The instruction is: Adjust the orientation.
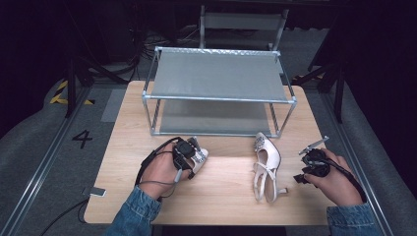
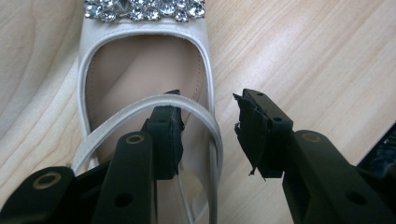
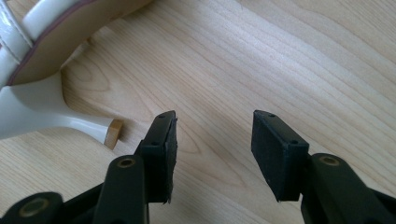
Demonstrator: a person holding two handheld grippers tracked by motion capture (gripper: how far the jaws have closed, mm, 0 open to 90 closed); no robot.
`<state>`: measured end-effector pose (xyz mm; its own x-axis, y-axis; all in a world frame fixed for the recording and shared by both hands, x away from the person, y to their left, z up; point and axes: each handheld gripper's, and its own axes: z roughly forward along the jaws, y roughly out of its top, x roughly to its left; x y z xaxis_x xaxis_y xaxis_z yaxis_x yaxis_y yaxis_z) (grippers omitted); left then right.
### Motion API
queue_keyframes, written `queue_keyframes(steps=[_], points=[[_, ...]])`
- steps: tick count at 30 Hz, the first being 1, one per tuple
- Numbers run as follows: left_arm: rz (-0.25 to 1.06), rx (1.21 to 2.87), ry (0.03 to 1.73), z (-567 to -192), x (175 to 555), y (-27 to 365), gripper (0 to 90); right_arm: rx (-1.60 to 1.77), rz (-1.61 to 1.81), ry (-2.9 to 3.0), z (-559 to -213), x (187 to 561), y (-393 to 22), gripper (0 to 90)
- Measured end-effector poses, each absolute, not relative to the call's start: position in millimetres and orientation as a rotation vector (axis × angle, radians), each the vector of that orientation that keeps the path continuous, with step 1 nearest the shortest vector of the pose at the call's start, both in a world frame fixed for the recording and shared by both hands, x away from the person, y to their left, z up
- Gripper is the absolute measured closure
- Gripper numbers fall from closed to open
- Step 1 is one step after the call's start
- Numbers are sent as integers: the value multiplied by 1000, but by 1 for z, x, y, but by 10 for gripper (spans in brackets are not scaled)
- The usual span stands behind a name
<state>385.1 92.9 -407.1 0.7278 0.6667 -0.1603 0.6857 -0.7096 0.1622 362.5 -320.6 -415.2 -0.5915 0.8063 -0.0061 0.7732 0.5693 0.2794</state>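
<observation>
On the wooden table, cream jewel-trimmed shoe beneath the open left claw.

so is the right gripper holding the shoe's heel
No, the right gripper stands open over bare table, with the shoe's heel off to its side, untouched.

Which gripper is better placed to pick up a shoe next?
Left. The left gripper sits right over the left shoe, jaws open around its strap and edge. The right gripper has bare table between its jaws, beside the right shoe's heel.
</observation>
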Motion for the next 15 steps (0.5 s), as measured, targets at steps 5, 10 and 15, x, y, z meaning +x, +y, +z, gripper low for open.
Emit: queue_keyframes(steps=[5, 10, 15], points=[[-131, 2749, 1080, -417, 389, 87, 622, 1363, 377, 2658, -415, 360, -325, 513], [-124, 2752, 1088, -423, 391, 82, 655, 1380, 383, 2648, -415, 357, -329, 511], [-93, 2766, 1064, -423, 389, 81, 689, 1380, 378, 2650, -416, 357, -330, 511]])
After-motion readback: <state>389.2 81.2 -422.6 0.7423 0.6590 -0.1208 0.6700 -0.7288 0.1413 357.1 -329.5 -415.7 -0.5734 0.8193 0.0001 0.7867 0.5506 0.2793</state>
